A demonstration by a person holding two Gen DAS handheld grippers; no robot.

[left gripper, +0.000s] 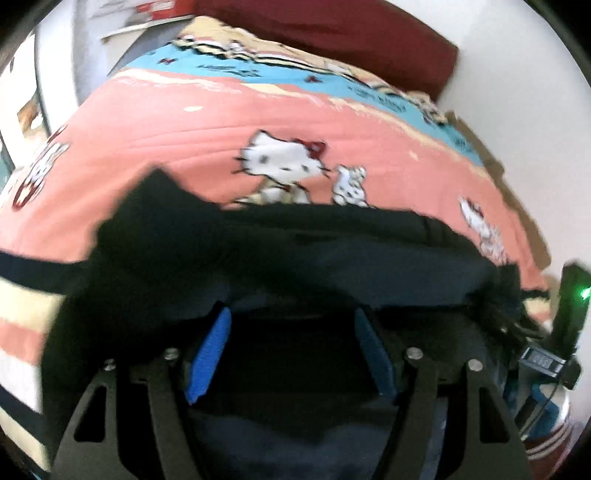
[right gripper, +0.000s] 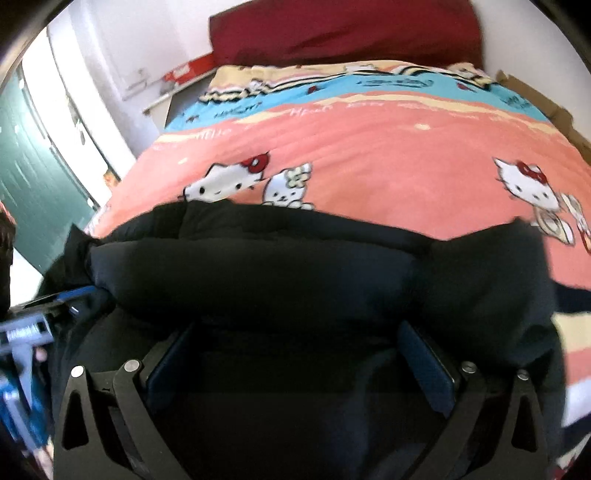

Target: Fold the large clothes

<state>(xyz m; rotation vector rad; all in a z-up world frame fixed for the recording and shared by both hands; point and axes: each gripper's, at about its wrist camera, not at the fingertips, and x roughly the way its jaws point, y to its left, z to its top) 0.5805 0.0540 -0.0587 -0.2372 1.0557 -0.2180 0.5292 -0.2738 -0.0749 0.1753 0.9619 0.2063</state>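
Observation:
A black puffy jacket [left gripper: 295, 251] lies bunched across the near part of a bed, and its thick roll [right gripper: 277, 266] fills the lower half of the right wrist view. My left gripper [left gripper: 291, 314] points down into it. Its blue pads [left gripper: 210, 350] stand apart with dark cloth lying loose between them, and the tips are hidden under a fold. My right gripper [right gripper: 295, 326] stands at its widest, its pads [right gripper: 424, 362] clear of the cloth and its tips tucked under the jacket's roll. Both views are blurred by motion.
The bed carries a pink and blue cartoon-cat bedspread [left gripper: 184, 122] [right gripper: 369, 158] with a dark red pillow [right gripper: 343, 29] at its head. A white wall and cardboard [right gripper: 554, 107] flank the right side. A green door [right gripper: 29, 177] stands at the left.

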